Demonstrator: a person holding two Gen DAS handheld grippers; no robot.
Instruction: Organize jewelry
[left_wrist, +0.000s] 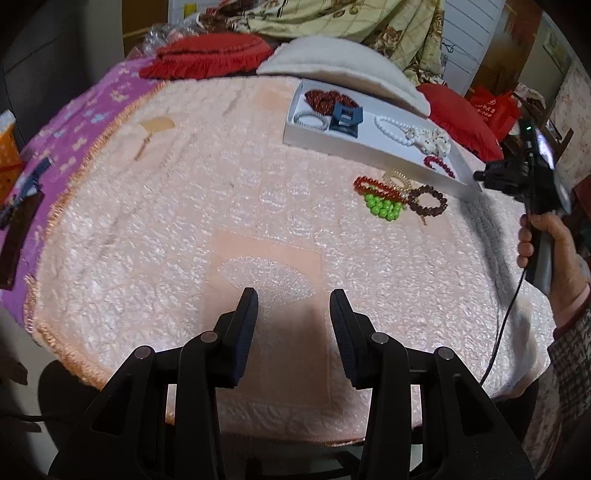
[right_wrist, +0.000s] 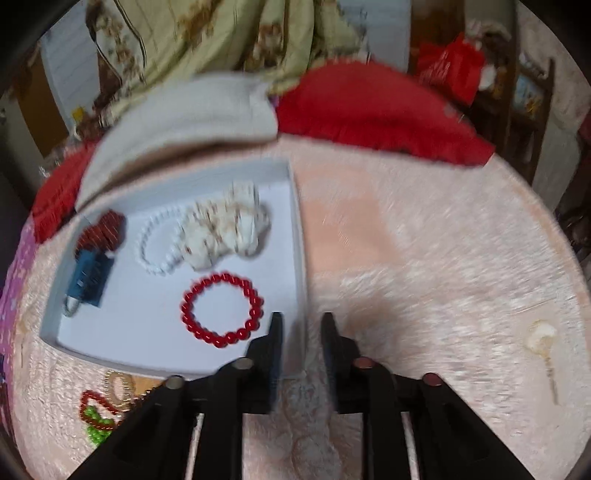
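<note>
A white tray (left_wrist: 369, 149) lies on the pink blanket and holds a blue hair claw (left_wrist: 345, 118), white bead bracelets (left_wrist: 391, 127), dark red beads (left_wrist: 325, 98) and a red bead bracelet (right_wrist: 221, 310). In front of the tray, an orange-red bracelet (left_wrist: 373, 186), green beads (left_wrist: 382, 206), a brown bead bracelet (left_wrist: 428, 199) and a gold coil (left_wrist: 397, 179) lie loose on the blanket. My right gripper (right_wrist: 301, 325) hovers open over the tray's right wall (right_wrist: 301, 240), just right of the red bracelet, with nothing between its fingers. My left gripper (left_wrist: 293, 306) hangs open and empty over bare blanket.
A hand (left_wrist: 535, 236) holds the right tool at the blanket's right edge. A white pillow (left_wrist: 343, 66) and red cushions (left_wrist: 458, 114) crowd the space behind the tray. A tan comb (left_wrist: 159, 125) lies far left, and a pale hairpin (right_wrist: 541, 338) lies to the right.
</note>
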